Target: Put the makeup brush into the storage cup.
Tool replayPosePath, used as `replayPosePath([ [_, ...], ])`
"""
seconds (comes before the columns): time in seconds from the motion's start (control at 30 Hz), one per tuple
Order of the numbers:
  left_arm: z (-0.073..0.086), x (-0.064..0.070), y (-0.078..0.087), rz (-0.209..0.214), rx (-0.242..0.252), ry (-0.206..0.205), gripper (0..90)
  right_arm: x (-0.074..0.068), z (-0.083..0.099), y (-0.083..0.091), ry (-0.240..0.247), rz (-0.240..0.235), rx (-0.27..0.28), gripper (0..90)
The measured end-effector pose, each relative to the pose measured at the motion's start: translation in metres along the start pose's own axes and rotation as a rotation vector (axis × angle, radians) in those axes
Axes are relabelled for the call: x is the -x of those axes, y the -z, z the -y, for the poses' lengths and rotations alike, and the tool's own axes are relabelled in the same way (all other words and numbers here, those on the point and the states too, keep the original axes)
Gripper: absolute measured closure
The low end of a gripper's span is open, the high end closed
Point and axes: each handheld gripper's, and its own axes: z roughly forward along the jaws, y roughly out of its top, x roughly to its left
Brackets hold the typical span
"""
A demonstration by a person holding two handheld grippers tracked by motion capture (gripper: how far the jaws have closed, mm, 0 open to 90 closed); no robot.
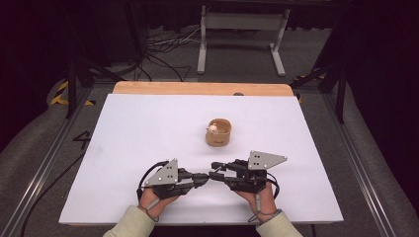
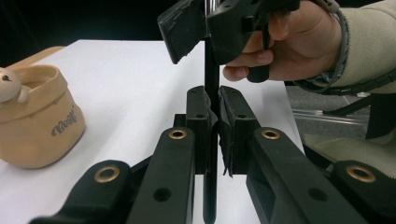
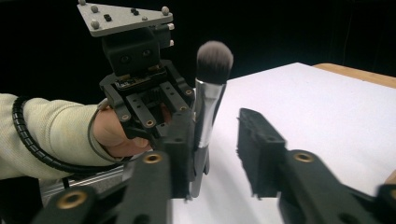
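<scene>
brush: makeup brush (image 3: 205, 107) with a black handle, silver ferrule and a rounded grey-tipped dark bristle head
pose: upright, bristles at the top, in the right gripper view
state: handle (image 2: 211, 70) clamped between the left gripper (image 2: 217, 122) fingers, raised off the worktop
place: near the front edge of the worktop, between both grippers

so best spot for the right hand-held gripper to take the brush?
Probably the black handle just under the silver ferrule, coming in from the side. The brush stands upright, bristles up, with the left hand-held gripper clamped on its lower handle, so that upper stretch is free.
</scene>
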Motion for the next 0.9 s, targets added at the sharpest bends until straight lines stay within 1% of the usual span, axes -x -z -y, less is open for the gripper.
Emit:
replayPosePath([
  [0.1,0.000,0.000,0.000,0.000,0.002,0.003,83.5,0.000,0.000,-0.001,-0.018,-0.022,0.003,76.2],
  [0.17,0.000,0.000,0.001,-0.004,0.001,0.001,83.5,-0.001,0.000,-0.001,-0.021,-0.034,0.004,82.0],
  [0.4,0.000,-0.001,0.002,-0.005,0.010,0.001,83.2,-0.002,-0.002,-0.002,-0.021,-0.033,-0.006,83.0],
  [0.43,-0.001,-0.001,0.002,0.000,0.014,0.009,83.0,-0.002,-0.003,-0.002,-0.019,-0.034,-0.006,83.1],
  [0.5,-0.001,-0.001,0.003,0.001,0.014,0.009,82.2,-0.003,-0.005,-0.002,-0.019,-0.035,-0.005,83.1],
  [0.53,-0.002,-0.002,0.005,0.001,0.013,0.024,82.2,-0.003,-0.006,-0.002,-0.014,-0.035,-0.004,83.1],
  [0.57,-0.002,-0.002,0.006,-0.002,0.015,0.033,78.8,-0.003,-0.008,-0.002,-0.010,-0.031,-0.001,83.1],
  [0.63,-0.001,-0.003,0.009,-0.016,0.019,0.039,72.5,-0.002,-0.012,0.001,-0.005,-0.021,0.006,83.2],
  [0.7,0.000,-0.005,0.014,-0.028,0.025,0.065,66.6,0.000,-0.016,0.003,0.000,-0.008,0.003,83.1],
  [0.73,0.001,-0.005,0.016,-0.041,0.028,0.078,61.7,0.002,-0.020,0.005,0.004,0.004,0.001,83.1],
  [0.83,0.002,-0.007,0.027,-0.076,0.042,0.118,50.9,0.010,-0.031,0.010,0.016,0.030,-0.009,83.1],
  [0.87,0.002,-0.008,0.030,-0.086,0.043,0.127,47.1,0.012,-0.035,0.010,0.019,0.039,-0.013,83.2],
  [0.9,0.002,-0.008,0.030,-0.086,0.043,0.127,43.8,0.012,-0.035,0.010,0.019,0.039,-0.013,83.2],
])
